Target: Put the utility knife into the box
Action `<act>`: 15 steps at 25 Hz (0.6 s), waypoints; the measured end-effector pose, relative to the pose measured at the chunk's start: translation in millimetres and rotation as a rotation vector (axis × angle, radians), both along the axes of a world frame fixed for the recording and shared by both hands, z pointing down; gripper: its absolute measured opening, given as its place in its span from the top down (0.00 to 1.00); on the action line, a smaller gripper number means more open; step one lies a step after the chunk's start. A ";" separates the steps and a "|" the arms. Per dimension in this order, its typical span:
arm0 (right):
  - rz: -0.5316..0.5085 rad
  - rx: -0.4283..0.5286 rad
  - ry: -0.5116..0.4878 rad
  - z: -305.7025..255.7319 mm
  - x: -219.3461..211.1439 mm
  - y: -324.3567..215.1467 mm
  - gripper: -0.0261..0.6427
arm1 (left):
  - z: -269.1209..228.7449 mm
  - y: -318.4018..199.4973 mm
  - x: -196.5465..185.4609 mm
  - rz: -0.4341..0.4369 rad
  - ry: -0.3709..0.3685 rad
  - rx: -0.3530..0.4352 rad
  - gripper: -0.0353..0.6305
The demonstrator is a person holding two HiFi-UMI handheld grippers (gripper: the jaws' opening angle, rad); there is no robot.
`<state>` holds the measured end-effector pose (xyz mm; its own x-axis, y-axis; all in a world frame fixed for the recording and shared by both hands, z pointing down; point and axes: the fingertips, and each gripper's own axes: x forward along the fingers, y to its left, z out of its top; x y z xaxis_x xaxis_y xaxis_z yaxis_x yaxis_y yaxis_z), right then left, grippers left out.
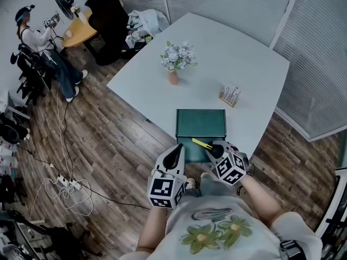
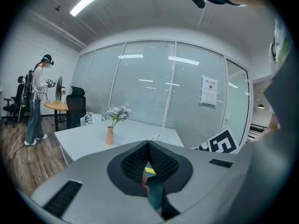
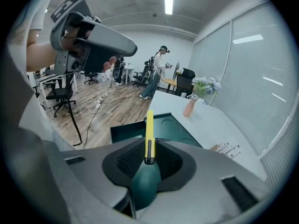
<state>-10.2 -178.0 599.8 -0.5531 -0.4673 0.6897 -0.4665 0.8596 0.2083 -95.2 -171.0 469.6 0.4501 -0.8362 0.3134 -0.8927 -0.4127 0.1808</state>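
Observation:
A dark green box (image 1: 200,124) lies open near the front edge of the white table (image 1: 233,58). My right gripper (image 1: 215,148) is shut on a yellow utility knife (image 1: 201,143), which sticks out over the box's near edge. In the right gripper view the knife (image 3: 149,127) stands upright between the pads of the right gripper (image 3: 149,147), with the box (image 3: 170,127) just beyond it. My left gripper (image 1: 176,150) hovers at the box's near left corner. In its own view the tips of the left gripper (image 2: 148,144) meet, with nothing held.
A small vase of flowers (image 1: 175,63) and a little wooden rack of tubes (image 1: 230,96) stand on the table behind the box. Glass partitions (image 1: 314,64) close off the right and back. A person (image 1: 40,45) stands far left, and cables (image 1: 65,186) lie on the wooden floor.

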 end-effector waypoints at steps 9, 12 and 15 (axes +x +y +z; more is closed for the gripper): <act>-0.048 -0.036 0.047 27.0 -2.6 -0.4 0.85 | 4.3 3.5 1.7 0.004 -0.013 -0.013 0.95; -0.062 -0.049 0.065 35.7 -3.4 -1.0 0.85 | 5.1 4.0 0.7 -0.001 -0.014 -0.016 0.95; -0.073 -0.063 0.079 44.0 -3.5 -1.0 0.85 | 5.7 5.7 -0.5 -0.011 -0.016 -0.020 0.95</act>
<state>-13.7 -179.0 643.9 -0.5264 -0.3822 0.7595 -0.3868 0.9031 0.1864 -95.7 -165.3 475.3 0.4355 -0.8347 0.3369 -0.9001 -0.3992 0.1745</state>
